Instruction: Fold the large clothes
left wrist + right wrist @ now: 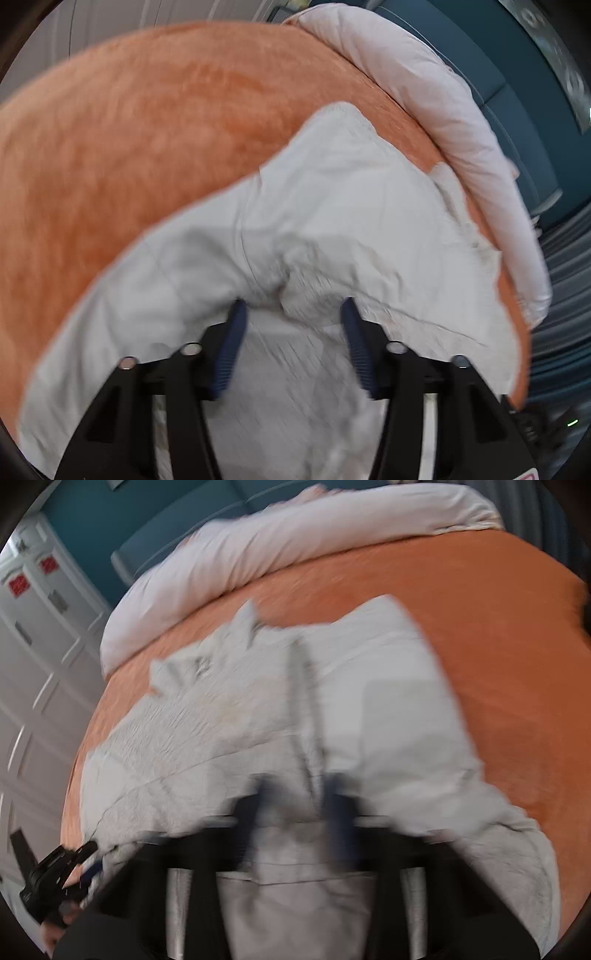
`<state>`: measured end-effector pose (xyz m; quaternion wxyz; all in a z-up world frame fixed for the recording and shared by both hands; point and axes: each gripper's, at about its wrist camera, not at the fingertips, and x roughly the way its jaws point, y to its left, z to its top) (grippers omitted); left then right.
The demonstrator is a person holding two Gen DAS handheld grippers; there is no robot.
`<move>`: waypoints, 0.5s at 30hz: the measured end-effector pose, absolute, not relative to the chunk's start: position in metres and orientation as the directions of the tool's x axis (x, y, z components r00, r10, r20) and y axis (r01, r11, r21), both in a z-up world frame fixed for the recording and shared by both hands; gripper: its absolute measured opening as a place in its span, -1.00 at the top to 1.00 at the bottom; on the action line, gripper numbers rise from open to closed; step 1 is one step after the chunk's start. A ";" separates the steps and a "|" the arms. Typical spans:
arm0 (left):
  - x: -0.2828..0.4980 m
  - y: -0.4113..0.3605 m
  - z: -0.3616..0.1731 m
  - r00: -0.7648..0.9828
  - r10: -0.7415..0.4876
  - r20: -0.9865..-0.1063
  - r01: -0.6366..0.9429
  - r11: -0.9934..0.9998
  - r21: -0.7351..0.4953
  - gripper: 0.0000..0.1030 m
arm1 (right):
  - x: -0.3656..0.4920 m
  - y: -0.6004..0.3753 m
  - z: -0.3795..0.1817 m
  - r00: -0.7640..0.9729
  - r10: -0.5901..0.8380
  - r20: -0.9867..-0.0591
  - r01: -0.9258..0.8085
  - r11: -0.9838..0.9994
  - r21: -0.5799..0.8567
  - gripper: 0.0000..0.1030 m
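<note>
Left wrist view: the white garment [332,221] lies crumpled on the bed's orange blanket [129,147], reaching toward the bed's right edge, where a rolled white duvet [443,96] runs along the rim. Beyond that edge stand a teal wall and grey drapes, so there is little room that way; to the left the blanket stretches wide and bare. The left gripper [293,308] has its jaws partly spread, with a raised bunch of the garment sitting between the blue pads [232,343]. The pads do not visibly press on the cloth.

Right wrist view: this one is smeared by motion. The garment [388,701] spreads across the middle of the blanket [498,627], with the duvet [277,550] along the bed's far edge and open orange on the right. The right gripper [299,794] has its jaws drawn close, pinching a fold of the garment that rises between them. Only here do white panelled doors [40,664] show past the bed's left edge, and the left gripper [55,878] at the garment's lower left corner, a hand behind it; its jaws cannot be read from this side.
</note>
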<state>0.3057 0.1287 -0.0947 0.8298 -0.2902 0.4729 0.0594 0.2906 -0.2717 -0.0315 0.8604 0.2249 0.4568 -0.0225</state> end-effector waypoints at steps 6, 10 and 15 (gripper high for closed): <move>0.314 0.124 -0.095 0.547 -0.083 -0.833 -0.341 0.886 -0.313 0.63 | 0.255 -0.249 0.031 0.803 0.233 -0.549 0.030 0.903 0.428 0.94; 0.312 0.129 -0.112 0.551 -0.070 -0.831 -0.343 0.890 -0.302 0.62 | 0.289 -0.266 -0.073 0.536 0.188 -0.823 0.198 0.920 0.339 0.91; 0.291 0.142 -0.098 0.563 -0.134 -0.816 -0.315 0.878 -0.361 0.22 | 0.247 -0.282 -0.027 0.634 0.153 -0.758 0.228 0.900 0.372 0.29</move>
